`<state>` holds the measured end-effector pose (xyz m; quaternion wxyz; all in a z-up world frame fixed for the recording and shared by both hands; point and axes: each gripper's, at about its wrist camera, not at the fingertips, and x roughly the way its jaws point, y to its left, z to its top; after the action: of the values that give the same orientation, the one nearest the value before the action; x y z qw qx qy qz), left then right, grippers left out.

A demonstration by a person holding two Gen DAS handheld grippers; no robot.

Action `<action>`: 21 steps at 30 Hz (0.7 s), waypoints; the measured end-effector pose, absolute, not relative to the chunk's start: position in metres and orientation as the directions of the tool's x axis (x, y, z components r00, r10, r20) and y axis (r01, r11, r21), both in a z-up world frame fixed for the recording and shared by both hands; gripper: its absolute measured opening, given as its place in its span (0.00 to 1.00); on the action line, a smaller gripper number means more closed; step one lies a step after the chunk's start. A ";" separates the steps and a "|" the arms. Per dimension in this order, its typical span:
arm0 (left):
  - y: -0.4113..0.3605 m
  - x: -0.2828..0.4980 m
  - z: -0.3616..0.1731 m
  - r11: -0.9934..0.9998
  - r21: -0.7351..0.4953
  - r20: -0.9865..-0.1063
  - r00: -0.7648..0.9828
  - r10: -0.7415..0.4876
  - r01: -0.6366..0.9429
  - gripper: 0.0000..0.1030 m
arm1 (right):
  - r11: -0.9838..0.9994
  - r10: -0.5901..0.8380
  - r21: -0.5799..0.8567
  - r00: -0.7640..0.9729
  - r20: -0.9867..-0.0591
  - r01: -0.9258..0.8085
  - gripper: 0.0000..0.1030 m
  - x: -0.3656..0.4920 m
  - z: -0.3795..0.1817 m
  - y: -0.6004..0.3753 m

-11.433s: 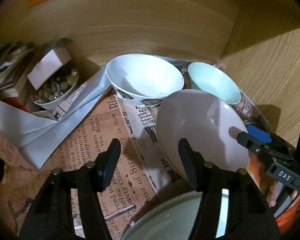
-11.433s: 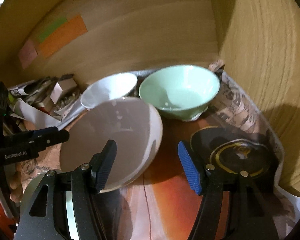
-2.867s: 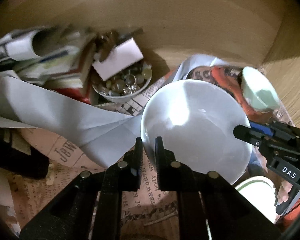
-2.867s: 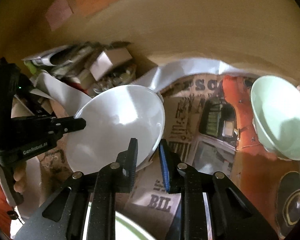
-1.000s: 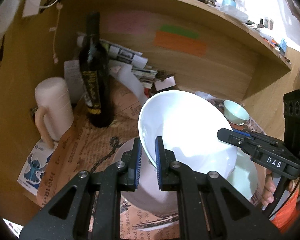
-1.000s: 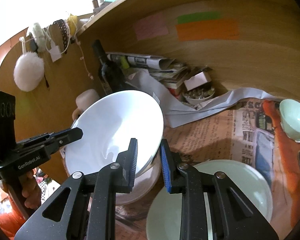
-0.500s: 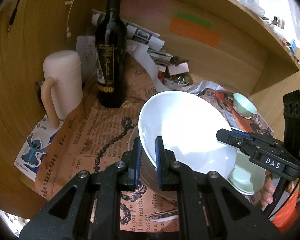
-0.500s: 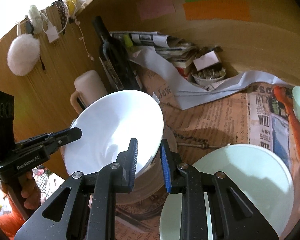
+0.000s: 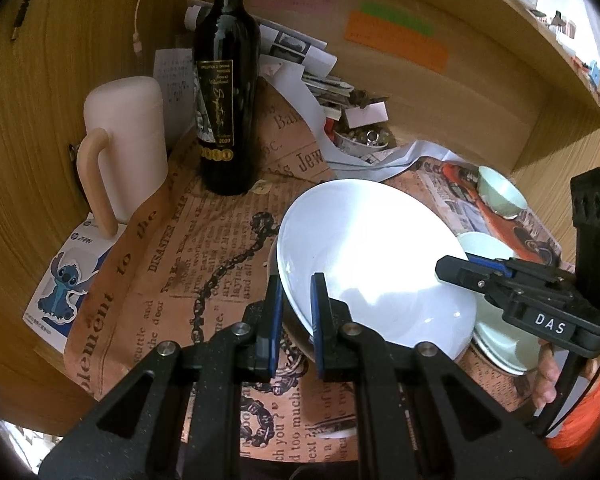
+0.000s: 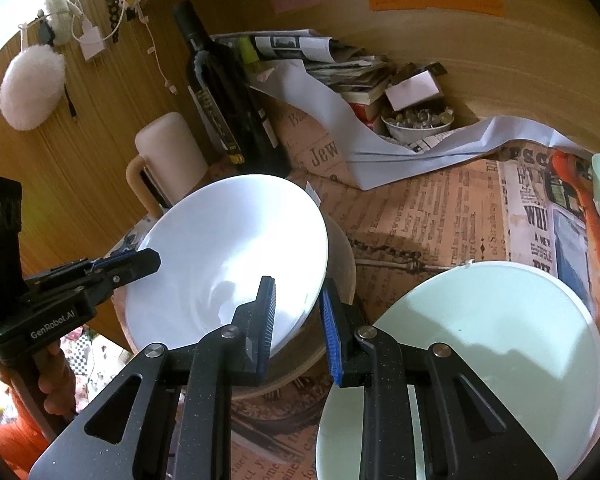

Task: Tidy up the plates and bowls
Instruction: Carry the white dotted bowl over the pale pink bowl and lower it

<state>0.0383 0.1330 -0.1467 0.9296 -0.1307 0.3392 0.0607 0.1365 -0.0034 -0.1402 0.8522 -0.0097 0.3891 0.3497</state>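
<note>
White bowl (image 9: 374, 264): being held tilted by both claws at once, directly over a second, greyish bowl (image 10: 340, 256) that is sitting on the newspaper-covered surface (image 9: 172, 264). Whether the two bowls are touching cannot be told.

Left claw (image 9: 296, 312): closing almost fully on the near rim of the white bowl, one finger inside the rim and one outside. In the right wrist view it (image 10: 130, 262) is showing at the bowl's far left edge, with a hand (image 10: 54, 376) wrapping its handle.

Right claw (image 10: 296, 322): pinching the opposite rim of the same bowl in the same manner, blue pads (image 10: 330, 332) nearly meeting across the thin wall. From the left wrist view it (image 9: 456, 268) is reaching in at the bowl's right edge.

Pale green plate (image 10: 496, 340): lying flat on the surface just beside the greyish bowl, on the right claw's side.

Small mint bowl (image 9: 500, 196): standing well apart, toward the back right corner.

Other items, rear of surface:
- dark wine bottle (image 9: 224, 92), standing upright;
- cream mug (image 9: 124, 148) with handle, standing beside the bottle;
- small dish of pins or beads (image 10: 418, 124), sitting near a heap of folded papers (image 10: 340, 64);
- sticky notes (image 9: 396, 42), pink, green and orange, sticking to the wooden back panel.
</note>
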 end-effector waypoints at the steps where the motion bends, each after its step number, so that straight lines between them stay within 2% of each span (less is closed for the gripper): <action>1: 0.133 0.039 -0.147 0.959 -0.201 -0.648 0.761 0.024 -0.202 0.10 | 0.755 0.588 0.255 0.452 -0.671 -0.604 0.21 0.137 -0.141 -0.003; 18: 0.134 0.041 -0.153 0.960 -0.175 -0.649 0.759 0.054 -0.218 0.11 | 0.762 0.544 0.160 0.485 -0.685 -0.628 0.22 0.132 -0.140 0.005; 21: 0.133 0.040 -0.152 0.963 -0.158 -0.643 0.763 0.067 -0.218 0.14 | 0.774 0.529 0.138 0.513 -0.676 -0.617 0.25 0.131 -0.138 0.005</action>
<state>0.0404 0.1327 -0.1518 0.9320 -0.1124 0.3360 0.0765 0.1308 0.0046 -0.1377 0.8676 -0.0599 0.3667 0.3304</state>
